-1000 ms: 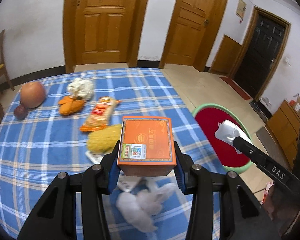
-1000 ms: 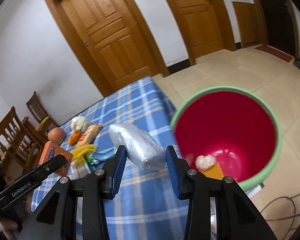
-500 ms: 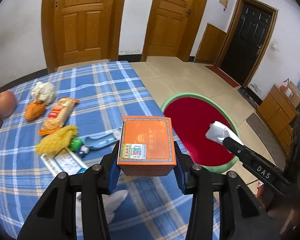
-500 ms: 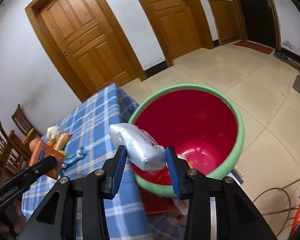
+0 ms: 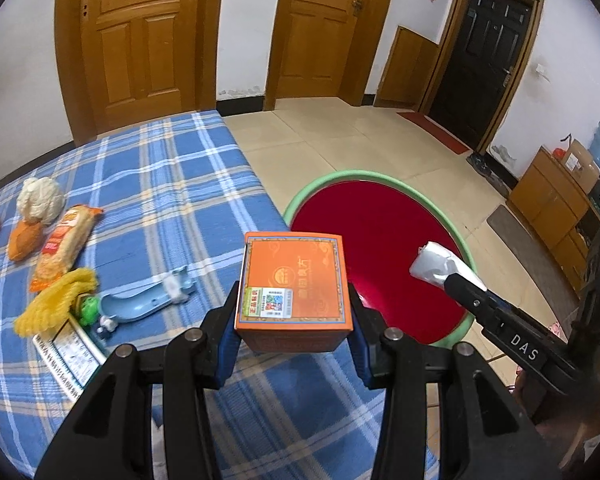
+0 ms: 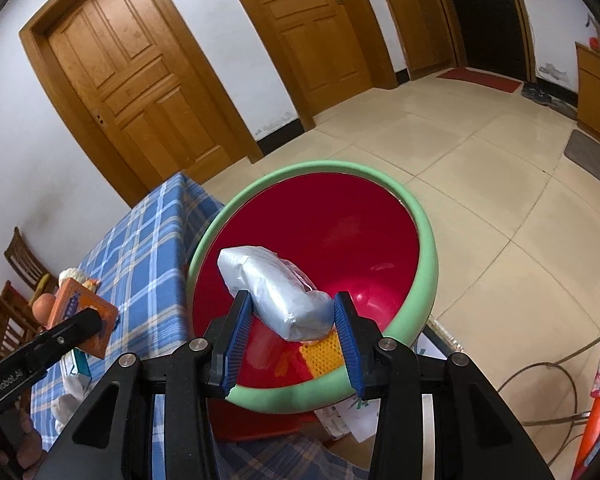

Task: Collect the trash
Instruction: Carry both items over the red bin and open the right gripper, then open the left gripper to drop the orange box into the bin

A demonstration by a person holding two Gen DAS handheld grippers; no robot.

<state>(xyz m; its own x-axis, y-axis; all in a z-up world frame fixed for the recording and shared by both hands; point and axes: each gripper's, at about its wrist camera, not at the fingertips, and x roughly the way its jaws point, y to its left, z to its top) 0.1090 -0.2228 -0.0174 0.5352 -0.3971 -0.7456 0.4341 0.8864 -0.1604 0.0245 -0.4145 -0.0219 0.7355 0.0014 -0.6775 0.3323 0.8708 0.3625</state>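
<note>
My left gripper (image 5: 294, 306) is shut on an orange box (image 5: 294, 276), held above the table's right edge next to the bin. The bin has a red inside and a green rim (image 5: 364, 174) and stands on the floor beside the table. My right gripper (image 6: 292, 310) is shut on a silver packet (image 6: 272, 284) over the bin's mouth (image 6: 428, 256). A yellow mesh piece (image 6: 324, 354) lies at the bin's bottom. In the left wrist view the silver packet (image 5: 436, 264) shows at the tip of the right gripper's black finger (image 5: 472, 300). The orange box (image 6: 76, 308) appears at the left of the right wrist view.
On the blue plaid tablecloth (image 5: 172, 184) lie a snack packet (image 5: 64, 240), yellow netting (image 5: 56, 300), a blue plastic piece (image 5: 140, 304), a white wad (image 5: 40, 200) and an orange peel (image 5: 24, 240). Wooden chairs (image 6: 24, 264) stand behind the table. A cable (image 6: 540, 380) loops on the tiled floor.
Both grippers have swung right, away from the table's middle toward the bin. The silver packet now hangs over the bin's inside, and the orange box is at the table's edge.
</note>
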